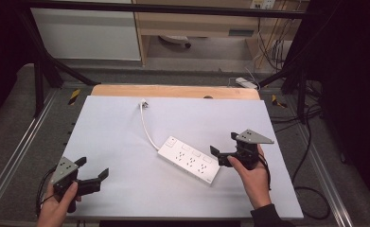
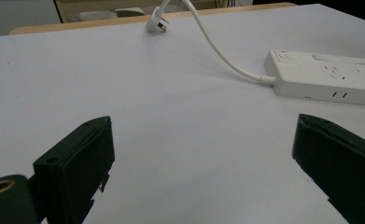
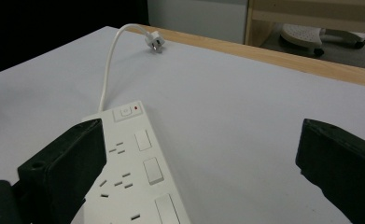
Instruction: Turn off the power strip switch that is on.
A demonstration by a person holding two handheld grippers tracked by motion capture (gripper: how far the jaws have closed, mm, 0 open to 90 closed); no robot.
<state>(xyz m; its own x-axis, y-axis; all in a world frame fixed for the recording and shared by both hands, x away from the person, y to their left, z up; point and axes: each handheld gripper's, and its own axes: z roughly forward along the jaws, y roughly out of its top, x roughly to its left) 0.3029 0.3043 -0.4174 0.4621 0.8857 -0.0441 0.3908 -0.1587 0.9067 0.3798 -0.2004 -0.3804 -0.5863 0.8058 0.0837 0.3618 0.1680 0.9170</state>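
A white power strip [image 1: 188, 161] lies at an angle right of the middle of the white table top [image 1: 116, 137]. Its white cable [image 1: 147, 127] runs back to a loose plug [image 1: 144, 102] near the far edge. My right gripper [image 1: 224, 144] is open just right of the strip's near end, apart from it. In the right gripper view the strip [image 3: 138, 177] lies low between the open jaws of my right gripper [image 3: 201, 128], closer to the left one. My left gripper [image 1: 93, 167] is open at the front left, over bare table. The left gripper view has the strip [image 2: 325, 74] ahead to the right.
A wooden strip [image 1: 173, 91] borders the table's far edge. Black frame struts [image 1: 45, 61] stand at the back corners. Cables [image 1: 310, 156] and another white power strip [image 1: 246, 83] lie on the grey floor to the right and behind.
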